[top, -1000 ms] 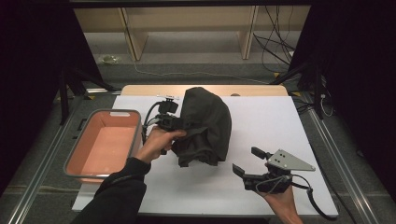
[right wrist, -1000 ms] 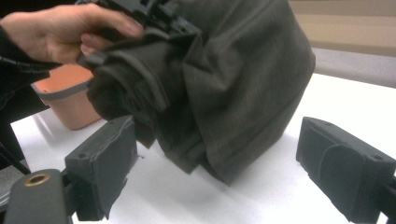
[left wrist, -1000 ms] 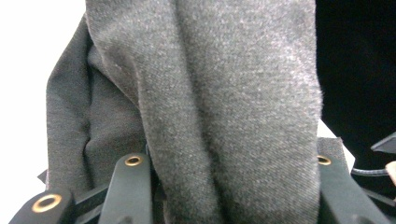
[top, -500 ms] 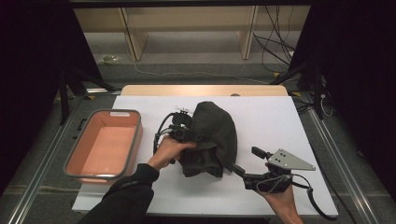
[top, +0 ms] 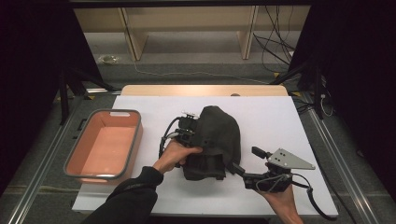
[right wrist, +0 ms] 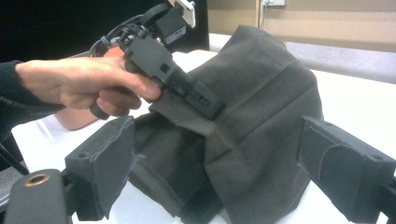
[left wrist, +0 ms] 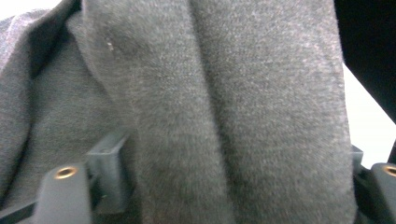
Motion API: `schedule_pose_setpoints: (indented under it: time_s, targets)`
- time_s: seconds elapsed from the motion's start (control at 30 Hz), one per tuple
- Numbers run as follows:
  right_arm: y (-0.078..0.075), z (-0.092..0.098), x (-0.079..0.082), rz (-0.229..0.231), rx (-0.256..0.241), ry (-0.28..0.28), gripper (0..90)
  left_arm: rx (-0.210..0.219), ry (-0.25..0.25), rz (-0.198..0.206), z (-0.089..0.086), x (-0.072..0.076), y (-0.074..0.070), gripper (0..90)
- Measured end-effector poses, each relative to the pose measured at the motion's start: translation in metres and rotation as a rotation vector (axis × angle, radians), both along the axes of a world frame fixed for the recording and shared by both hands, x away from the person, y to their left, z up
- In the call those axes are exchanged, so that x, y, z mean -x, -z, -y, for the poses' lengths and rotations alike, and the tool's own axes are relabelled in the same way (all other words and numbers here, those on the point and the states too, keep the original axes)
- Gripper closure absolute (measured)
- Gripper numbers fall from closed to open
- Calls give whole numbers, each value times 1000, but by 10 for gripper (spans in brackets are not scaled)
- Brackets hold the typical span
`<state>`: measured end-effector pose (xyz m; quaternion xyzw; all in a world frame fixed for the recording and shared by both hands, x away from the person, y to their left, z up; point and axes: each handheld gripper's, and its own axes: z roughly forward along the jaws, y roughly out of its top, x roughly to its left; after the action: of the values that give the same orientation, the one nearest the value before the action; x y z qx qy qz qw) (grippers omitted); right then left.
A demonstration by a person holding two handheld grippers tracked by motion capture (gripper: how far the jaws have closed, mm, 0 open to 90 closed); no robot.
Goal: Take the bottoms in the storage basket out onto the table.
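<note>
A dark grey cloth [top: 219, 135] stands bunched up like a tent in the middle of the white table [top: 280, 116]. My left gripper [top: 194, 130] is pushed into its left side. In the left gripper view the cloth [left wrist: 210, 93] hangs in folds between jaws that stand wide apart. My right gripper [top: 246, 160] is open at the cloth's lower right corner. Its pads [right wrist: 105, 158] bracket the cloth [right wrist: 261, 107] without touching it. The left gripper [right wrist: 187, 88] shows there with one jaw lying on a fold; the other jaw is hidden.
A pink tub with a grey rim [top: 135, 140] sits at the table's left side. Bare white table lies behind and to the right of the cloth. Black cables [top: 275, 42] trail on the floor beyond the table's far edge.
The left gripper has carried the cloth rightward and toward the near edge, close to the right gripper. The right gripper has stayed in place, open.
</note>
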<state>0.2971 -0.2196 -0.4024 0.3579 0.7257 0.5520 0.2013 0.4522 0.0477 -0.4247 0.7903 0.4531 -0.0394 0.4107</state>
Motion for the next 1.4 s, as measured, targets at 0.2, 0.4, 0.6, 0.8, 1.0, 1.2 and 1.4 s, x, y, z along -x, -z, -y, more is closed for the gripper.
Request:
schedule_pose_setpoints:
  time_s: [0.2,0.4,0.6,0.8,1.0,1.2,1.4]
  targets:
    - [0,0,0,-1,3,3,132,7,-22,10,-10,-3,-11,168]
    - [0,0,0,1,0,1,132,15,-32,47,-24,-5,-29,167]
    - [0,0,-1,-9,6,3,131,32,-40,63,-39,-7,-35,156]
    - [1,0,-1,-9,8,3,132,29,-83,73,-63,-10,-43,156]
    - [1,0,-1,-9,8,5,132,23,-141,99,-87,-11,-50,154]
    - [1,0,-1,-9,9,5,131,1,-188,120,-105,-13,-52,153]
    - [1,0,-1,-9,9,7,132,-20,-224,143,-120,-13,-54,153]
